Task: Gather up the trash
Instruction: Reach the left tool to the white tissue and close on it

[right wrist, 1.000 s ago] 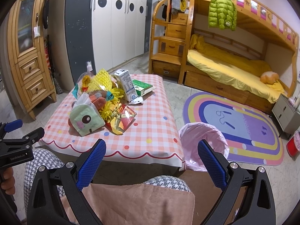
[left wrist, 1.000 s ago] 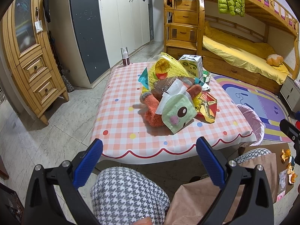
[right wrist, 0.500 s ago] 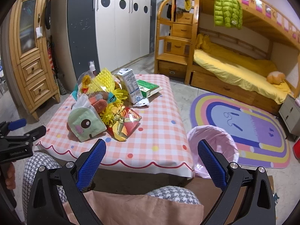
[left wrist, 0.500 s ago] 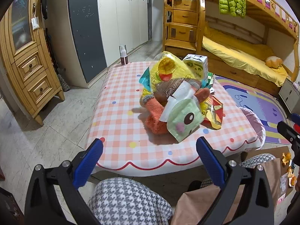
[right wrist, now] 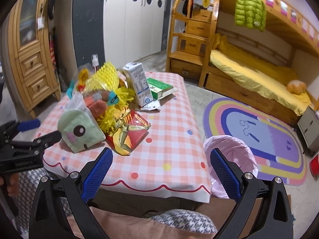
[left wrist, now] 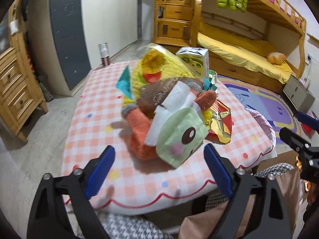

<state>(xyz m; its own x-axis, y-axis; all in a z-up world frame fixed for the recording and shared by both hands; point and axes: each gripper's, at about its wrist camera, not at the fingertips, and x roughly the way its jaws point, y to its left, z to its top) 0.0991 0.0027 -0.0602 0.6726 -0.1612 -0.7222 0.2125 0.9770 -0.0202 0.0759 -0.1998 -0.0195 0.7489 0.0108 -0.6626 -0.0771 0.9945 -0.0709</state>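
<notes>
Both tools are spread wide and hold nothing. The left tool (left wrist: 157, 169) points at the trash pile (left wrist: 173, 107) in the middle of the desk (left wrist: 95, 119). The right tool (right wrist: 159, 171) is near the shiny wrapper (right wrist: 129, 135). The pink bin (right wrist: 233, 151) sits at 3 o'clock from the desk. This looks like the reaching step. Next, one tool should close on a piece of trash.

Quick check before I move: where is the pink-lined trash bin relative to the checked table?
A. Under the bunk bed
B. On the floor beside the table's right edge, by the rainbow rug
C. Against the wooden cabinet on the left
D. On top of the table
B: in the right wrist view the pink-lined trash bin stands on the floor next to the right edge of the checked table, with the rainbow rug just behind it.
</notes>
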